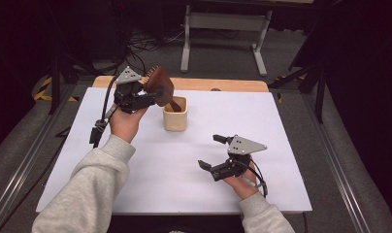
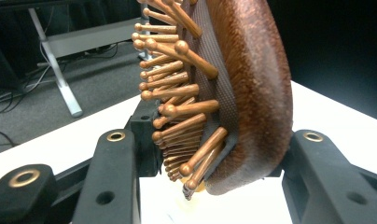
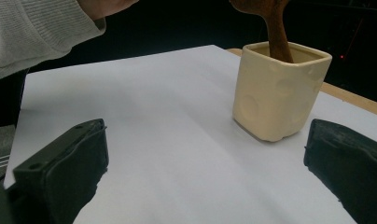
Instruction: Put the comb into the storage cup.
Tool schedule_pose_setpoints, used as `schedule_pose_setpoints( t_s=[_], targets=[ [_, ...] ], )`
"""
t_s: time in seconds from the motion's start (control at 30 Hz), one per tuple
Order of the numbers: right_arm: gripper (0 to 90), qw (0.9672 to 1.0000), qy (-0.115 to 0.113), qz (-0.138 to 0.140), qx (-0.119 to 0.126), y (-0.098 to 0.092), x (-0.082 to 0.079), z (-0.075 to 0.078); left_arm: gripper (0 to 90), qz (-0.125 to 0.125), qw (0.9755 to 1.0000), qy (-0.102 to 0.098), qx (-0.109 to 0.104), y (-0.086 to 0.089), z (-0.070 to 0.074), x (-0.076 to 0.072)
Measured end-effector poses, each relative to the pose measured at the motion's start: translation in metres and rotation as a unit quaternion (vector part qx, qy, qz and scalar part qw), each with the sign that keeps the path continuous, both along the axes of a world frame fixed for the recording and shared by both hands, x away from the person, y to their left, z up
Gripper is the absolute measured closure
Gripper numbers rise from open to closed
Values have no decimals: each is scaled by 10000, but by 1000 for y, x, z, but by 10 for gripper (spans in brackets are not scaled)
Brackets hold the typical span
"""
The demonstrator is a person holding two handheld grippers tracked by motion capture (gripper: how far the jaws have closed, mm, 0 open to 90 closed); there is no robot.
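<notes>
I have the left gripper (image 1: pixel 153 93) clamped on the head of the brush (image 1: pixel 161 86), up at the far left of the table (image 1: pixel 136 184). In the left gripper view the jaws press on either side of the brown head (image 2: pixel 252 93), one on its padded back and one among the wooden pins (image 2: pixel 177 116), which stick out to the left there. The brush hangs tilted, head up and handle down, and the handle (image 3: pixel 277 32) goes down into the cup (image 1: pixel 175 113) (cream, squarish, standing upright on the white sheet). I can't tell whether the handle's end touches the bottom of the cup.

My right gripper (image 1: pixel 213 151) hangs low over the near right part of the table, well apart from the cup. Its jaws stand wide apart with nothing between them; in the right gripper view they frame bare white sheet, with the cup (image 3: pixel 280 93) farther off toward the right jaw. A grey sleeve (image 3: pixel 32 32) shows at the top left of that view.
</notes>
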State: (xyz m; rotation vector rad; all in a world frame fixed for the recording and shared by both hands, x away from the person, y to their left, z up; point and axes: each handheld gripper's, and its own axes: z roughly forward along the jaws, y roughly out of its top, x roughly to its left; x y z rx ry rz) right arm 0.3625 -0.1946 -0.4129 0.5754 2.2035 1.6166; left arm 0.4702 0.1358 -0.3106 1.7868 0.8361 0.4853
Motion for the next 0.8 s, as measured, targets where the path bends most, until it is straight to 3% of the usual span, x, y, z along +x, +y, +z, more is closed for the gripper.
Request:
schedule_pose_setpoints(
  t_s=[0.17, 0.8],
  targets=[
    [7, 10000, 20, 23, 7, 0, 0, 0, 541, -14, 9999, 140, 64, -4, -4, 4],
    [7, 10000, 21, 77, 8, 1, 0, 0, 530, -24, 9989, 351, 304, -14, -15, 10]
  ],
)
